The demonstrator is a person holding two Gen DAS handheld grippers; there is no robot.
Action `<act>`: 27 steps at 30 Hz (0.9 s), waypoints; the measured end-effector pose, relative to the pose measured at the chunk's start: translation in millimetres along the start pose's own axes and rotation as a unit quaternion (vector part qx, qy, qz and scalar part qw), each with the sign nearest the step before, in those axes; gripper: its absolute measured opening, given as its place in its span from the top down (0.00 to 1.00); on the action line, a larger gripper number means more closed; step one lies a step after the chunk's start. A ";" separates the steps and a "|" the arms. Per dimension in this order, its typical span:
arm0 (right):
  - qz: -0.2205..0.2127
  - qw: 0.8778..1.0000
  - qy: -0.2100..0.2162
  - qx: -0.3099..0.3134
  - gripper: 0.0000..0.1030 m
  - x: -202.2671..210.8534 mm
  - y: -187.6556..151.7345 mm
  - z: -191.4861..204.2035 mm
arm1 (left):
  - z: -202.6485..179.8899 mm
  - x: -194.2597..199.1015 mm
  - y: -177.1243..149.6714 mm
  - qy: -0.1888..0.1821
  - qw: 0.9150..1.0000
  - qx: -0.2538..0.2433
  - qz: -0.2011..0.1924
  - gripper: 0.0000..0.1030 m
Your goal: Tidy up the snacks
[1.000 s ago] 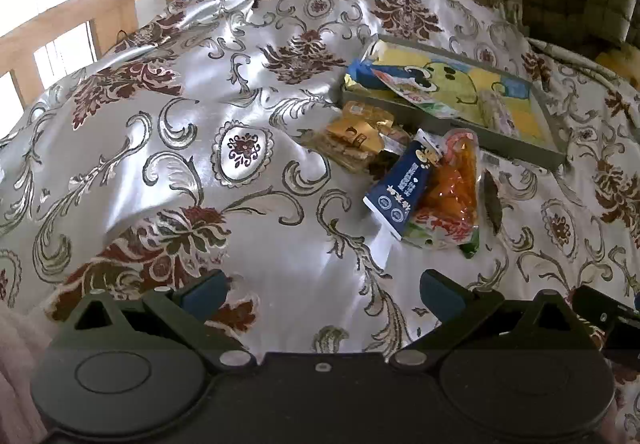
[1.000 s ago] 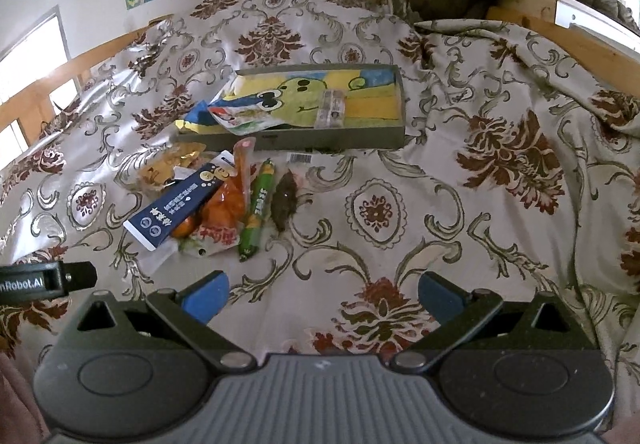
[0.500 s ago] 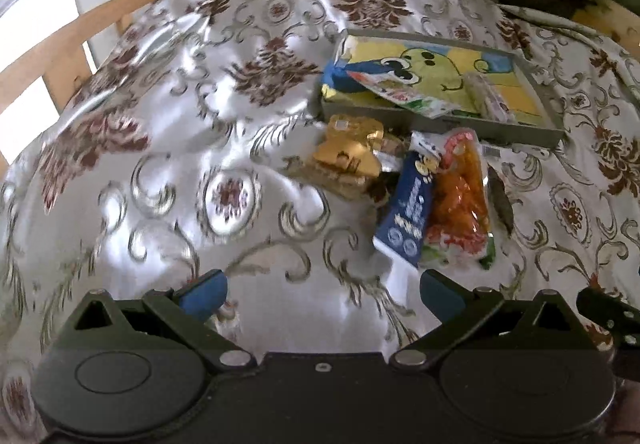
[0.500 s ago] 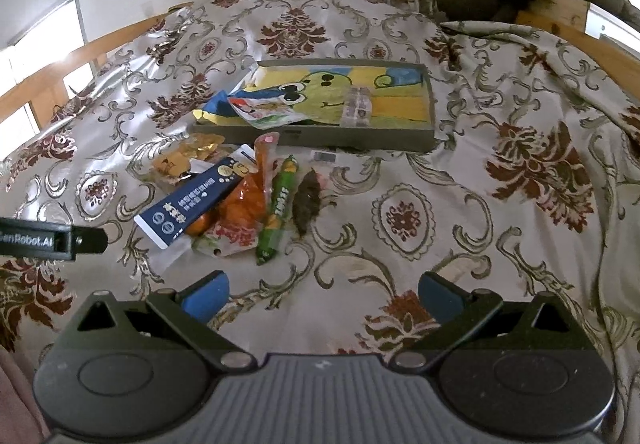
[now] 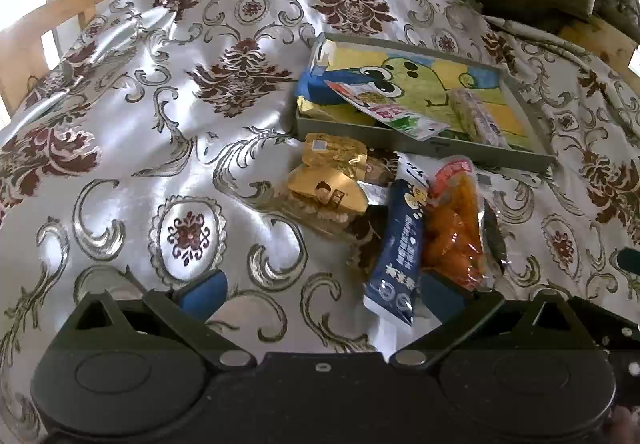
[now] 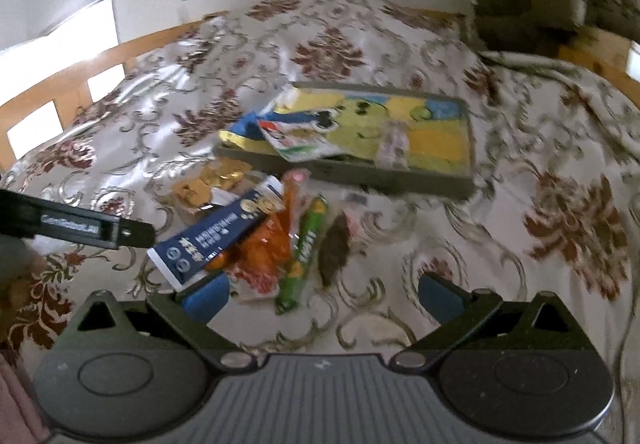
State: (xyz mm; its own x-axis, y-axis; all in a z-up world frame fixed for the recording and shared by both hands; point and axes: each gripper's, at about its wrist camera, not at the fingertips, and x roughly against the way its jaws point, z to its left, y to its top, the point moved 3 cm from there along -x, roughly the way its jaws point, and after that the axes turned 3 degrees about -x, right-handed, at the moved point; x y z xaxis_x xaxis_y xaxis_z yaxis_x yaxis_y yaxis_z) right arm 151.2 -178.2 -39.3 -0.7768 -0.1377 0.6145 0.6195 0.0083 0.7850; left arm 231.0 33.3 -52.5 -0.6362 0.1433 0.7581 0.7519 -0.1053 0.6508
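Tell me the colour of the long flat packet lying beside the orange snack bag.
Dark blue packet with white print; clearest in the left wrist view.

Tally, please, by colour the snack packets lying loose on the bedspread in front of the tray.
Gold packets: 2
Dark blue packet: 1
Orange packet: 1
Green stick: 1
Dark brown snack: 1
Total: 6 that can be told apart; the pile may hide more.

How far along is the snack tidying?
Partly done: a few packets already lie in the tray. Nothing is in hand; the left gripper and right gripper are open. Left on the bedspread: blue packet, orange bag, green stick and others.
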 end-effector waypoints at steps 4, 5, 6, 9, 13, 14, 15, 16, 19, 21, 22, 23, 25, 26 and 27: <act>-0.006 0.998 0.015 0.059 0.00 -12.6 5.8 12.8 | 6.3 -13.0 7.1 -0.010 1.000 0.010 0.005 0.01; -0.008 0.997 0.017 0.077 0.00 -16.2 6.3 16.8 | 7.3 -16.2 9.1 -0.014 1.000 0.014 0.007 0.01; -0.009 0.995 0.019 0.093 0.00 -20.0 6.6 20.8 | 8.0 -19.4 11.1 -0.021 1.000 0.017 0.009 0.01; -0.013 0.991 0.026 0.130 0.00 -31.0 5.1 32.2 | 7.2 -28.0 16.7 -0.042 0.999 0.022 0.009 0.01; -0.010 0.989 0.027 0.147 0.00 -49.1 3.9 40.0 | -0.5 -38.3 20.2 -0.050 0.999 0.015 0.007 0.01; -0.008 0.988 0.026 0.149 0.00 -53.4 3.1 41.0 | -2.2 -40.5 21.0 -0.050 0.999 0.012 0.005 0.01; -0.007 0.988 0.023 0.152 0.00 -57.4 2.2 42.1 | -4.2 -42.9 21.8 -0.051 0.999 0.009 0.003 0.01; -0.005 0.988 0.021 0.155 0.00 -60.3 0.9 42.5 | -6.2 -45.6 22.9 -0.052 0.999 0.006 0.001 0.01; 0.003 0.986 0.016 0.169 0.00 -68.6 -2.1 44.5 | -10.1 -53.3 27.0 -0.063 0.998 0.002 -0.002 0.01; 0.006 0.984 0.006 0.179 0.01 -74.3 -2.8 46.4 | -12.6 -59.1 29.6 -0.075 0.997 0.003 -0.002 0.01; 0.005 0.983 0.002 0.182 0.01 -77.1 -2.8 47.0 | -13.6 -61.9 30.7 -0.079 0.997 0.004 -0.001 0.01; 0.005 0.983 0.001 0.181 0.01 -79.2 -2.5 47.0 | -14.5 -64.7 31.3 -0.083 0.997 0.005 0.000 0.01; 0.009 0.984 0.002 0.177 0.03 -83.8 -1.9 46.2 | -15.9 -68.3 31.2 -0.091 0.996 0.006 0.000 0.01; 0.012 0.985 0.004 0.174 0.04 -85.9 -1.9 45.9 | -16.3 -69.3 30.9 -0.100 0.995 0.004 -0.004 0.04; 0.014 0.985 0.006 0.174 0.04 -87.6 -1.9 45.5 | -16.7 -69.9 30.6 -0.105 0.994 0.003 -0.007 0.05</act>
State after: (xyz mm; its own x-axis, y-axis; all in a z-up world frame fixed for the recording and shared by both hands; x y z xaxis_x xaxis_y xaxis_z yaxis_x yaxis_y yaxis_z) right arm 212.9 -121.1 -91.1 -0.7573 -0.1436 0.6371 0.5633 0.3502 0.7484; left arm 295.6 3.6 -85.0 -0.5973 0.3470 0.7231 0.7443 -0.0960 0.6609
